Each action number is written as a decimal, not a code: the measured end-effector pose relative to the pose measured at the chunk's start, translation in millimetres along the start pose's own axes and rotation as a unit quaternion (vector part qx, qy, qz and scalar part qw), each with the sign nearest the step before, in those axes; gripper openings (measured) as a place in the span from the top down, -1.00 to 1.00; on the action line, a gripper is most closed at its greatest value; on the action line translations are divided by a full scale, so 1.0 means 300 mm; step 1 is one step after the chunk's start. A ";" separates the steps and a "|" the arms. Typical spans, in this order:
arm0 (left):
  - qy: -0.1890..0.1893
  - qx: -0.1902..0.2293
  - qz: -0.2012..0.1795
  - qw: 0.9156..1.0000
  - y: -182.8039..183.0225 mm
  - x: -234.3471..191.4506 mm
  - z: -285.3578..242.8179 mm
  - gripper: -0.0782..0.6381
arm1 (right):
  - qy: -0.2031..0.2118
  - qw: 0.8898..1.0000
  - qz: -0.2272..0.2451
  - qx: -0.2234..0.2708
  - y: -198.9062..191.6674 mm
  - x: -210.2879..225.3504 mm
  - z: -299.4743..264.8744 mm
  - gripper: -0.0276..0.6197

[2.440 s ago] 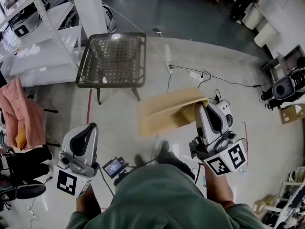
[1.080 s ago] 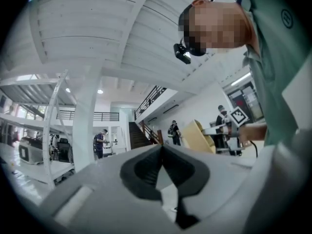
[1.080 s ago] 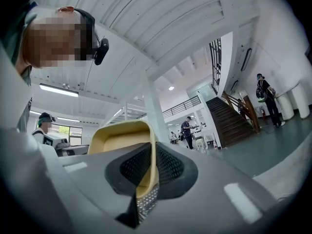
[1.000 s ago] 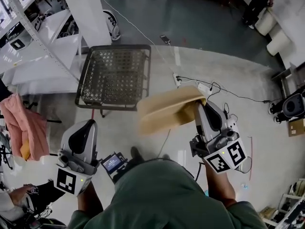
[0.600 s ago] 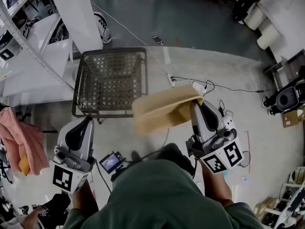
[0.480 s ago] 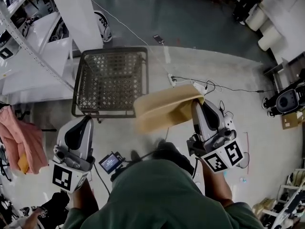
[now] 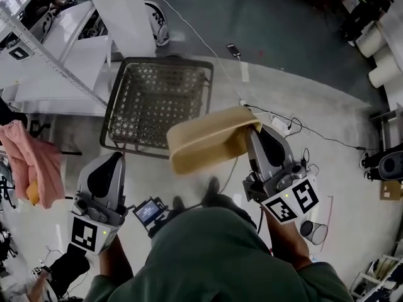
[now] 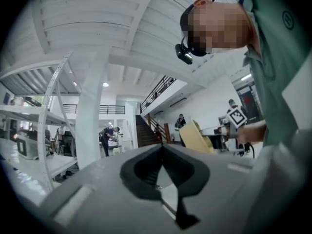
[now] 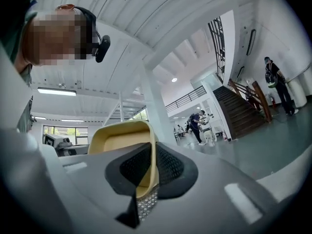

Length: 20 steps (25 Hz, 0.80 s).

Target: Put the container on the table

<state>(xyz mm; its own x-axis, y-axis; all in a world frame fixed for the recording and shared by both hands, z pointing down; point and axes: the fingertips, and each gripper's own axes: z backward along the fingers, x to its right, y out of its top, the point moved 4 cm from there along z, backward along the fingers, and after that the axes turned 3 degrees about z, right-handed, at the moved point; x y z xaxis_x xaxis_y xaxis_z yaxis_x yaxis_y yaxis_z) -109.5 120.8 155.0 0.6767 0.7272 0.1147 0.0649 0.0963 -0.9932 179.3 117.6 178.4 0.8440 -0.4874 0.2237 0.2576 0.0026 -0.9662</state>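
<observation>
A tan, oblong container (image 7: 204,140) hangs in the air, tilted, with my right gripper (image 7: 252,131) shut on its right rim. In the right gripper view the rim (image 9: 152,145) sits pinched between the dark pads. Its left end overlaps the near right corner of the dark-framed, mesh-topped table (image 7: 157,96) in the head view. My left gripper (image 7: 112,161) is at the lower left, short of the table, its jaws shut with nothing between them. The left gripper view shows the container (image 8: 197,138) off to the right.
White shelving (image 7: 56,49) and a white column (image 7: 123,11) stand left of and behind the table. A pink cloth (image 7: 31,162) hangs at far left. Cables and a power strip (image 7: 277,123) lie on the floor to the right, and a wire bin (image 7: 313,231) by my right arm.
Both grippers and the held container have come closer to the table; the container's end now overlaps the table's near right corner. The grip is unchanged.
</observation>
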 end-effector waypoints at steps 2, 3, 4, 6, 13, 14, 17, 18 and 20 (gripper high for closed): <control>0.014 -0.005 0.000 1.000 0.002 0.009 -0.053 0.77 | 0.017 1.000 -0.007 -0.009 -0.007 0.067 -0.047 0.82; 0.021 -0.007 -0.001 1.000 0.003 0.013 -0.074 0.77 | 0.025 1.000 -0.011 -0.013 -0.012 0.095 -0.067 0.82; 0.028 -0.009 -0.002 1.000 0.003 0.016 -0.090 0.77 | 0.032 0.999 -0.015 -0.017 -0.018 0.117 -0.084 0.82; 0.042 -0.012 -0.002 0.999 -0.006 0.014 -0.109 0.77 | 0.044 0.999 -0.020 -0.023 -0.034 0.148 -0.115 0.82; 0.061 -0.025 0.010 0.998 -0.057 -0.059 -0.124 0.77 | 0.049 0.998 -0.030 -0.039 -0.090 0.192 -0.216 0.82; 0.059 -0.022 0.014 0.998 -0.064 -0.082 -0.132 0.77 | 0.046 0.998 -0.031 -0.040 -0.099 0.191 -0.233 0.82; 0.040 -0.016 0.020 0.999 -0.097 -0.143 -0.158 0.77 | 0.034 0.998 -0.029 -0.043 -0.123 0.171 -0.278 0.82; 0.031 -0.013 0.021 0.999 -0.104 -0.168 -0.169 0.77 | 0.028 0.998 -0.028 -0.043 -0.126 0.164 -0.293 0.82; 0.015 -0.002 0.024 1.000 -0.107 -0.228 -0.194 0.77 | 0.011 0.999 -0.022 -0.043 -0.124 0.157 -0.327 0.82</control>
<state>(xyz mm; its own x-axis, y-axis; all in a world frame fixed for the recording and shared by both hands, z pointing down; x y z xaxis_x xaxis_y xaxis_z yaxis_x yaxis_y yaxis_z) -115.2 28.4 178.0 0.7006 0.7104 0.0667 0.0351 0.0591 -0.9976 163.2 9.0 212.3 0.8219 -0.5045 0.2646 0.2523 -0.0942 -0.9631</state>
